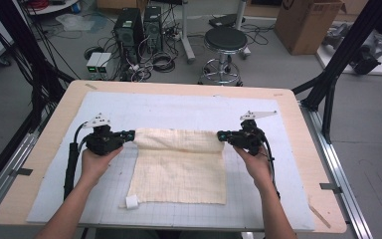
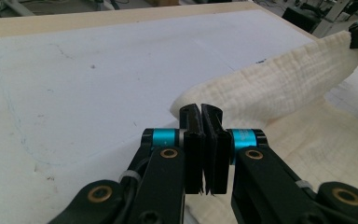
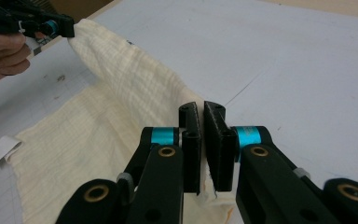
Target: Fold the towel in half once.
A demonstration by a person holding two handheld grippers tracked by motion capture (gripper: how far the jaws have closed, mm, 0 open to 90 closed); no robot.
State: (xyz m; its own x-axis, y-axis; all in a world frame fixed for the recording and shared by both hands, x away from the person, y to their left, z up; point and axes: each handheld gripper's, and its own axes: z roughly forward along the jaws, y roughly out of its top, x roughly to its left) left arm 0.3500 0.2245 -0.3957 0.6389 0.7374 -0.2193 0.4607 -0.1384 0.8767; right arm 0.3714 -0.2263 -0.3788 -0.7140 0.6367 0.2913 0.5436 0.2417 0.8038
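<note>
Our left tool (image 1: 129, 134) and right tool (image 1: 222, 135) each clamp a far corner of the cream cloth (image 1: 179, 172), lifting its far edge; the near part lies on the desk (image 1: 45, 149).

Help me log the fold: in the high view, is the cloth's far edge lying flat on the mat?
No, both grippers' fingers hold the far edge of the cloth raised.
</note>
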